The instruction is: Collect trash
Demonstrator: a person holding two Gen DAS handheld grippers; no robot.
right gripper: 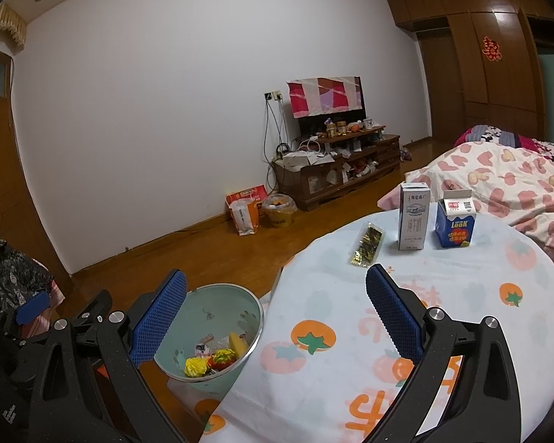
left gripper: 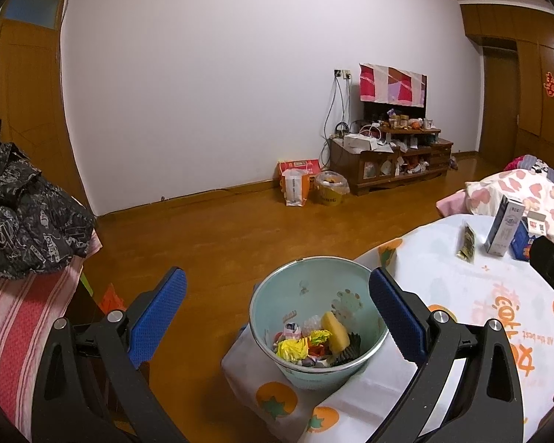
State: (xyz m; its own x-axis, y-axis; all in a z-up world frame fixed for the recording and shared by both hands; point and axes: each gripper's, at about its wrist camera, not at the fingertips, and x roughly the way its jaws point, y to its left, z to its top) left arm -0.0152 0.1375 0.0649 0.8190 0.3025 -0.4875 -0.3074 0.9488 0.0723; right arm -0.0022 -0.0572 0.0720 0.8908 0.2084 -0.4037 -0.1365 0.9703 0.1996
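Observation:
A pale green bin (left gripper: pixel 306 288) with crumpled wrappers and a yellow piece inside stands beside the table; it also shows in the right wrist view (right gripper: pixel 218 306). My left gripper (left gripper: pixel 277 313) is open and empty above the bin. My right gripper (right gripper: pixel 277 313) is open and empty over the table's near edge. On the tablecloth (right gripper: pixel 461 295) lie a dark gold snack packet (right gripper: pixel 365 249), a grey-white milk carton (right gripper: pixel 413 216) and a blue carton (right gripper: pixel 455 223). The same packet (left gripper: pixel 467 243) and milk carton (left gripper: pixel 504 227) show at the right of the left wrist view.
A bed with a heart-print quilt (right gripper: pixel 498 181) lies behind the table. A dark jacket (left gripper: pixel 29 214) sits on a striped cloth at the left. A TV cabinet (right gripper: pixel 336 166), bags and a yellow bucket (right gripper: pixel 279 210) stand by the far wall across wooden floor.

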